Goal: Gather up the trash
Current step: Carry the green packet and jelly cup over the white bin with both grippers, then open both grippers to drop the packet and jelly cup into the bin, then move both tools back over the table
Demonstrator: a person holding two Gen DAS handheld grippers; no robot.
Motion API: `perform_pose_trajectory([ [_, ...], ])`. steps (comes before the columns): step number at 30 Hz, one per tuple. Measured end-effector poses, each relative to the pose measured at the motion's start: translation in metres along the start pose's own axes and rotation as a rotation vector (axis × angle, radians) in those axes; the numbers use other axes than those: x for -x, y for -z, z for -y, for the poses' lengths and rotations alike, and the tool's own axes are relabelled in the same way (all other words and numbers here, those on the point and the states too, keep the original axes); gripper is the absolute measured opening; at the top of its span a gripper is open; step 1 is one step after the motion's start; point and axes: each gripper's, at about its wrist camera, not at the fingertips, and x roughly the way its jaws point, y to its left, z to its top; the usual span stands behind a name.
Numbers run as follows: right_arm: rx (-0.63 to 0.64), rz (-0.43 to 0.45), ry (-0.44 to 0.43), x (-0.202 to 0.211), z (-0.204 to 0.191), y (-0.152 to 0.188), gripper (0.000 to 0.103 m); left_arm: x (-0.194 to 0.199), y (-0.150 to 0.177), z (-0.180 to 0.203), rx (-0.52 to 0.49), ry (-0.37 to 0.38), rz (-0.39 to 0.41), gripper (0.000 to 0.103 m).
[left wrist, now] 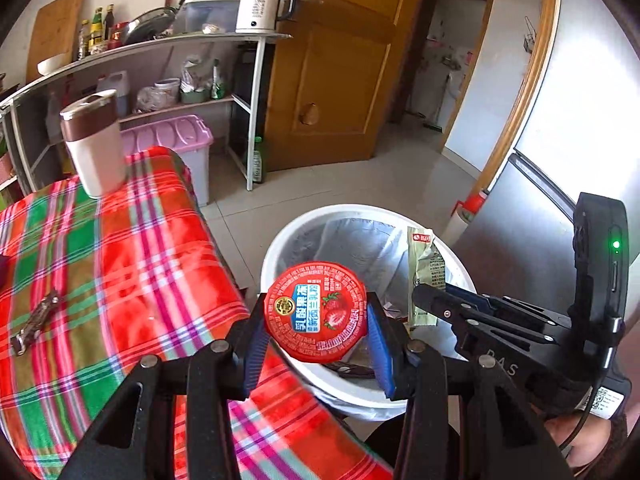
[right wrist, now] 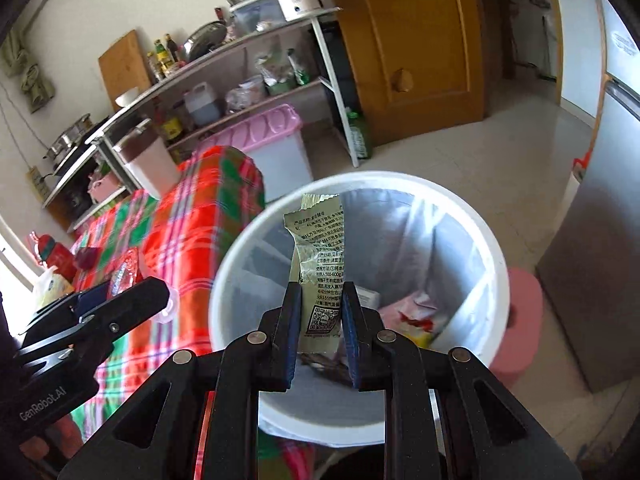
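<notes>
My left gripper is shut on a round red jelly cup with a strawberry lid, held over the near rim of the white trash bin. My right gripper is shut on a pale green wrapper printed with text and a QR code, held upright over the bin. The right gripper and its wrapper also show in the left wrist view, over the bin's right side. The bin has a clear liner and some trash at the bottom.
A table with a red and green plaid cloth stands left of the bin, bearing a white and brown cup and a dark wrapper. A pink stool and a grey fridge are right of the bin. A shelf rack stands behind.
</notes>
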Motion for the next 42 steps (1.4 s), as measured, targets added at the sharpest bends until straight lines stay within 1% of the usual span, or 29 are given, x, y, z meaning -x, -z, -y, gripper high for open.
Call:
perform_pose_trajectory([
  [8,-0.017,-0.053,0.049,-0.015,0.019,0.006,0.022,-0.024,-0.001,0.018,-0.017,0.008,-0.047,0.047],
  [13,-0.037,-0.068,0.058,-0.018,0.029,0.008,0.022,-0.034,-0.001,0.024,-0.019,0.022,-0.065,0.047],
  [14,-0.036,-0.07,0.062,-0.019,0.03,0.007,0.022,-0.034,-0.001,0.025,-0.016,0.021,-0.066,0.048],
  [16,-0.037,-0.069,0.07,-0.018,0.031,0.008,0.023,-0.034,-0.001,0.025,-0.015,0.019,-0.063,0.057],
  [17,-0.039,-0.068,0.073,-0.018,0.031,0.008,0.027,-0.033,-0.001,0.023,-0.011,0.02,-0.062,0.06],
  [18,-0.041,-0.067,0.073,-0.017,0.031,0.008,0.033,-0.032,-0.001,0.023,-0.006,0.024,-0.061,0.06],
  [20,-0.046,-0.063,0.067,-0.016,0.031,0.008,0.043,-0.03,-0.001,0.022,-0.002,0.022,-0.058,0.062],
  [21,-0.047,-0.06,0.065,-0.015,0.031,0.008,0.043,-0.028,-0.001,0.021,-0.006,0.015,-0.054,0.063],
  [26,-0.048,-0.046,0.064,-0.011,0.024,0.008,0.044,-0.018,0.0,0.013,0.009,0.014,-0.035,0.064],
  [29,-0.048,-0.039,0.055,-0.008,0.019,0.008,0.044,-0.01,0.001,0.007,0.01,-0.009,-0.019,0.064],
  [32,-0.041,-0.034,0.051,-0.007,0.01,0.008,0.044,-0.002,0.003,-0.004,0.036,-0.009,-0.01,0.064],
  [38,-0.009,-0.023,0.018,-0.004,-0.014,0.01,0.044,0.017,0.01,-0.024,0.069,-0.042,0.019,0.064],
  [42,0.021,-0.024,-0.007,-0.005,-0.034,0.011,0.044,0.033,0.017,-0.041,0.084,-0.09,0.044,0.065],
])
